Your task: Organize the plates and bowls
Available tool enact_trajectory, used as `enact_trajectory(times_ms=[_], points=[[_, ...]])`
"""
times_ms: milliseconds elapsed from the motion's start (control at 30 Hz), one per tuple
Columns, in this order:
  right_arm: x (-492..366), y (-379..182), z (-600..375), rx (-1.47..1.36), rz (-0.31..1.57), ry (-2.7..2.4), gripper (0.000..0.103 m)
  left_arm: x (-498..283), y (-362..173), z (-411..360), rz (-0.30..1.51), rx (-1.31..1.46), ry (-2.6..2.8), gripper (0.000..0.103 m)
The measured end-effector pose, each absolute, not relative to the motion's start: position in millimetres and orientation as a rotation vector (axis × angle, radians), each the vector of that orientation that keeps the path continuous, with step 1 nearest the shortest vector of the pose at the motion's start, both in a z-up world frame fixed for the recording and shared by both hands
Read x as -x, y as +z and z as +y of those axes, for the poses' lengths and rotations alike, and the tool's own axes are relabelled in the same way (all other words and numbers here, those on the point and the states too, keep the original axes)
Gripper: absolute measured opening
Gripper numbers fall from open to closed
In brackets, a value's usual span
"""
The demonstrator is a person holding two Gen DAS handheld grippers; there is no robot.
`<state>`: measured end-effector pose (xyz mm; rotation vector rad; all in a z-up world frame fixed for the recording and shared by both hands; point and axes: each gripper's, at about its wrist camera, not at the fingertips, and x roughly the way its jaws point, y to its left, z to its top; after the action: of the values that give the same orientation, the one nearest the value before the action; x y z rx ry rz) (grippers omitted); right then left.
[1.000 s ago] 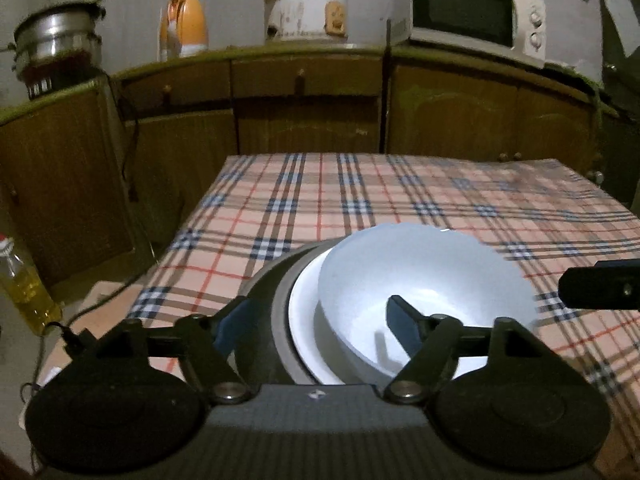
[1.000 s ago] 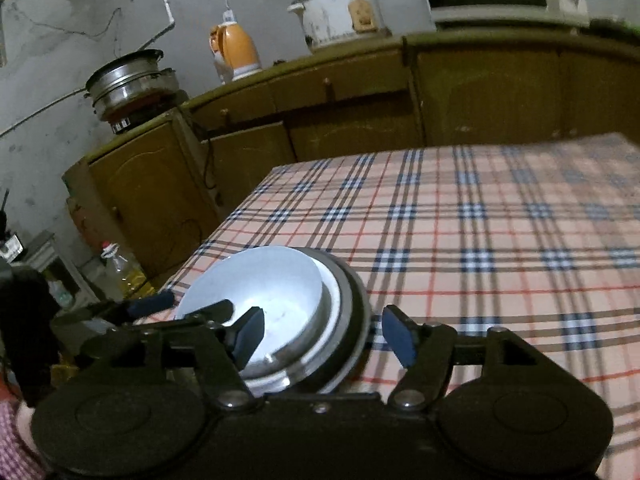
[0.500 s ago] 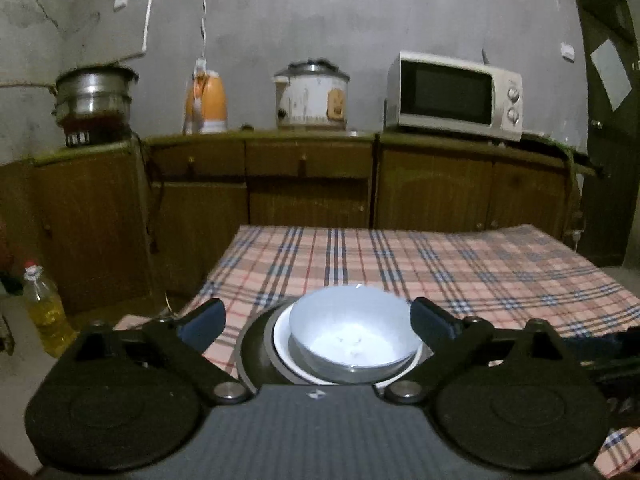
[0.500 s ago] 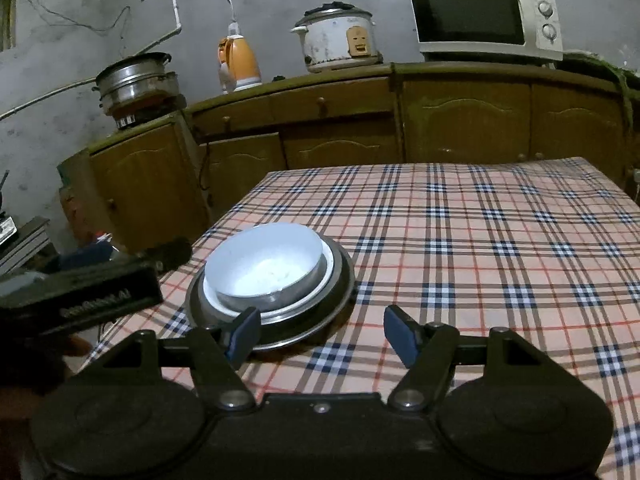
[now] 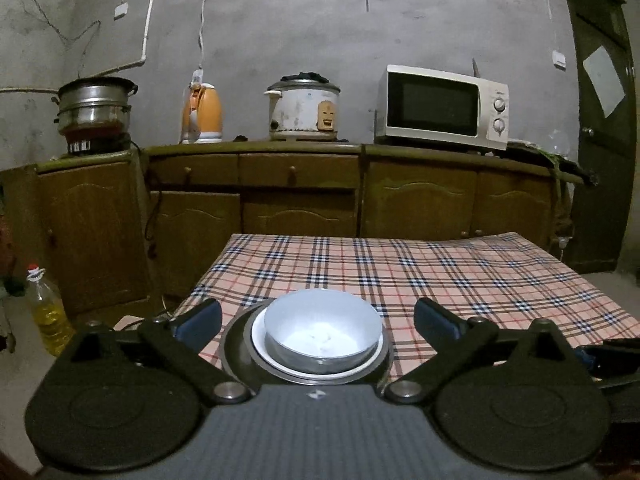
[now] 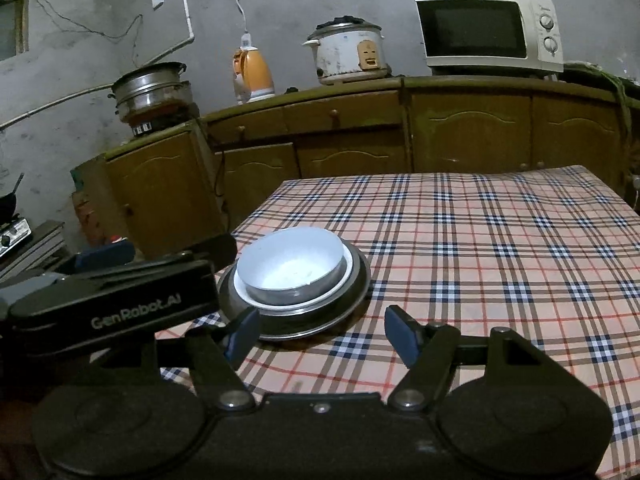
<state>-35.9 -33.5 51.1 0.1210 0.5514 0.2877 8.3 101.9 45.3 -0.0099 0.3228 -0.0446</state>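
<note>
A white bowl (image 5: 323, 328) (image 6: 292, 260) sits in a white plate (image 5: 259, 334) (image 6: 349, 270), which lies on a wider metal plate (image 5: 234, 346) (image 6: 358, 292). The stack stands near the front left corner of the plaid-covered table (image 5: 440, 276) (image 6: 480, 240). My left gripper (image 5: 316, 316) (image 6: 160, 250) hangs just short of the stack, open wide, with nothing between its pads. My right gripper (image 6: 322, 332) is open too, pulled back at the stack's near right side and holding nothing.
Wooden cabinets (image 5: 300, 200) run along the wall behind the table. On them stand a microwave (image 5: 444, 108), a rice cooker (image 5: 304, 110), an orange kettle (image 5: 202, 114) and a steamer pot (image 5: 94, 110). An oil bottle (image 5: 46, 312) stands on the floor at the left.
Both grippers drew back from the stack and rose. The left jaws, which straddled the bowl's rim, spread wide and came off it. The bowl stays on the plates.
</note>
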Motion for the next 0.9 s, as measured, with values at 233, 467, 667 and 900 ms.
enact_trajectory(times_ms=[233, 467, 667, 900], points=[[36.8, 49.5, -32.2, -0.123, 0.560, 0.279, 0.082, -9.5, 43.2, 100.4, 0.332, -0.010, -0.029, 0.103], [33.3, 44.9, -32.2, -0.122, 0.574, 0.275, 0.082, -8.9, 38.8, 98.1, 0.334, -0.018, -0.021, 0.103], [32.1, 43.7, -33.4, -0.125, 0.575, 0.274, 0.082, -9.1, 38.2, 96.9, 0.335, -0.014, -0.027, 0.103], [30.1, 41.9, -35.4, -0.135, 0.580, 0.276, 0.082, -9.2, 38.7, 94.7, 0.338, -0.020, -0.025, 0.103]])
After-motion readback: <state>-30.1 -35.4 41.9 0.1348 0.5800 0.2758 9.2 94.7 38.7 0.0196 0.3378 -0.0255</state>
